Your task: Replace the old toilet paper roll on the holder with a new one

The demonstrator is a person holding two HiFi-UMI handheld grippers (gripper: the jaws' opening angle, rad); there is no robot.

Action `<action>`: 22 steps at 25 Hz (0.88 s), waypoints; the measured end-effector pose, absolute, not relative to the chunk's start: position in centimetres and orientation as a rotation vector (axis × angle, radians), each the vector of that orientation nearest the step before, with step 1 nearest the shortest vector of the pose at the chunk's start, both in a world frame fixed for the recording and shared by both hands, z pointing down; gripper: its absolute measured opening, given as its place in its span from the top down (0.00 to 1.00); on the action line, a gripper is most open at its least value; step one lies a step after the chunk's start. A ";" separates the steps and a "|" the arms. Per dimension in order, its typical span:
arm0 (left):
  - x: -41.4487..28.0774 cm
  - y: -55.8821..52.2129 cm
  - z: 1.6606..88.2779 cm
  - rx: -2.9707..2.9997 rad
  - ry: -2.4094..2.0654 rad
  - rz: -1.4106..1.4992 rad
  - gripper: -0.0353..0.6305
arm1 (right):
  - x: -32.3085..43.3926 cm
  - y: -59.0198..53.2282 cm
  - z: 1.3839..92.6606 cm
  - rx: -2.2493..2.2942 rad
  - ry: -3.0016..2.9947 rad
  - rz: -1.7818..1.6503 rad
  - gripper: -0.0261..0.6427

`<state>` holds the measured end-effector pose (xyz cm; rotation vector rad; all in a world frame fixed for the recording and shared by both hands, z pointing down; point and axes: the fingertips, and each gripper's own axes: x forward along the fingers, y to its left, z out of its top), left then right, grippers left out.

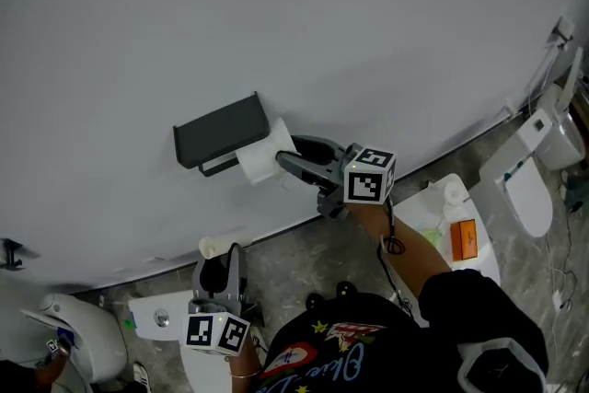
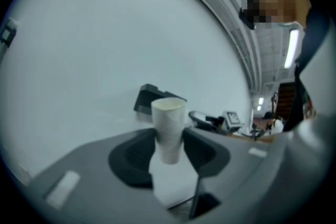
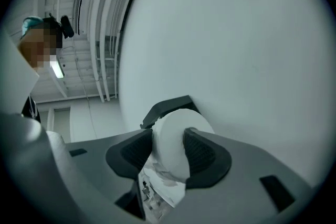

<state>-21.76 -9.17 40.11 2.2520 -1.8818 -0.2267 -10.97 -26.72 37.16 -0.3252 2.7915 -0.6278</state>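
- Toilet paper roll (image 3: 173,139), full and white, is sitting between the jaws of my right gripper (image 3: 169,153). The dark pads are pressing on its two sides, and a torn loose sheet is hanging from it toward the camera.
- From the head view, I am seeing that roll (image 1: 262,156) lying right against the right end of the dark holder (image 1: 221,132), which is mounted on the pale wall (image 1: 368,32). I cannot tell whether it is sitting on the holder's bar.
- I am reaching in with the right gripper (image 1: 283,161) from the right, with its marker cube (image 1: 369,176) showing behind the jaws.
- My left gripper (image 2: 170,150) is clamping the empty cardboard tube (image 2: 168,126), which is standing upright between jaws that are roughly half closed on it.
- In the head view, the left gripper (image 1: 221,264) is hanging low, well below the holder, with the end of the tube (image 1: 213,247) poking out toward the wall.
- Behind the tube in the left gripper view, the holder (image 2: 155,98) is showing on the wall.
- At the right edge of the head view, a white toilet (image 1: 529,184) is standing on the grey stone floor (image 1: 304,262), with an orange box (image 1: 464,239) lying on a white surface near it.
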 end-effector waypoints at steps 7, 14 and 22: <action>-21.5 -8.9 40.0 2.273 -1.875 -0.223 0.70 | -16.3 -23.5 37.6 -0.240 2.828 -0.670 0.66; -21.1 -9.0 40.0 2.270 -1.887 -0.217 0.70 | -18.7 -22.7 38.4 -0.262 2.927 -0.588 0.67; -20.9 -9.3 40.3 2.274 -1.865 -0.208 0.70 | -17.6 -22.2 39.9 -0.403 3.003 -0.422 0.65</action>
